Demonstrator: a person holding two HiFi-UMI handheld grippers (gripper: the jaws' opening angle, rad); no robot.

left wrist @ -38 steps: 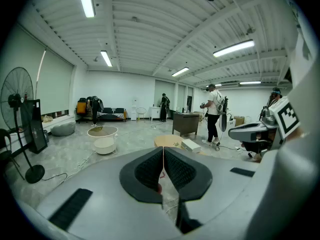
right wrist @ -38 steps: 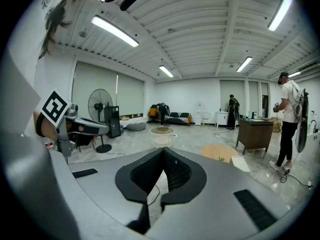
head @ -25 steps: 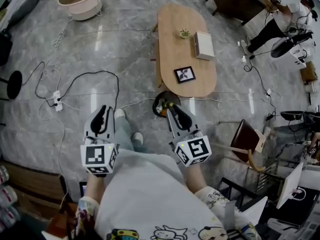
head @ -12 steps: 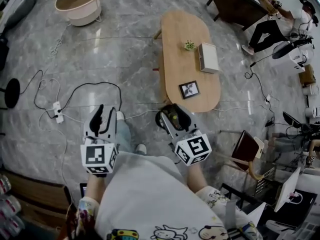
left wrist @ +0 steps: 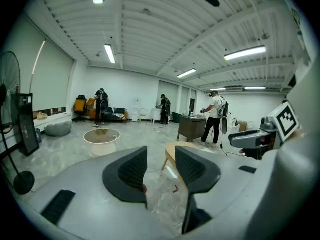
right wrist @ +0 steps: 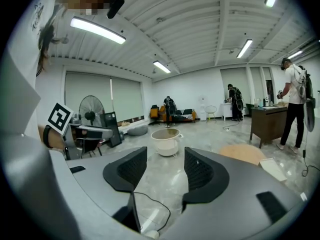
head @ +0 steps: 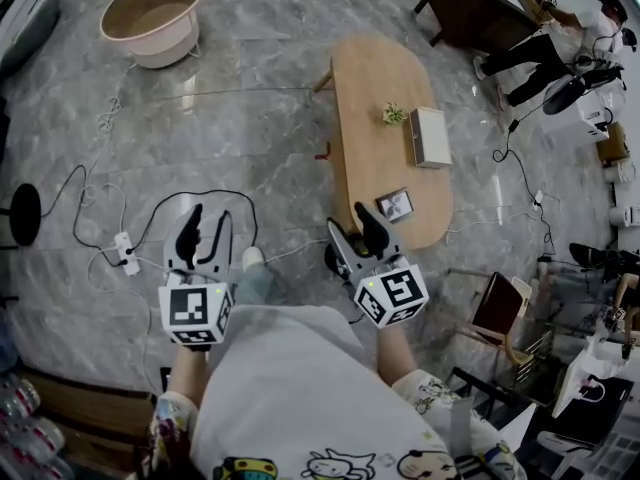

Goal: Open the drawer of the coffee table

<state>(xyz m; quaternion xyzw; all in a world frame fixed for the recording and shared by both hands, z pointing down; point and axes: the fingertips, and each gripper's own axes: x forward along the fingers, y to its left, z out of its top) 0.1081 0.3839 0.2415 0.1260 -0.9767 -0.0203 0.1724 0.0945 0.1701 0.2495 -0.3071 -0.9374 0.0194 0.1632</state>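
Right of centre, head view: coffee table, drawer unseen | step: we approach | left gripper, right gripper: jaws just opened apart, empty | next: find drawer front, grip it.

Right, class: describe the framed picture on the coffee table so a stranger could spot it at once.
Find the oval wooden coffee table on the grey marbled floor. At its near end, lowest in the head view, lies the framed picture. Unlike the white box and little green plant beyond it, it is flat and dark-framed.
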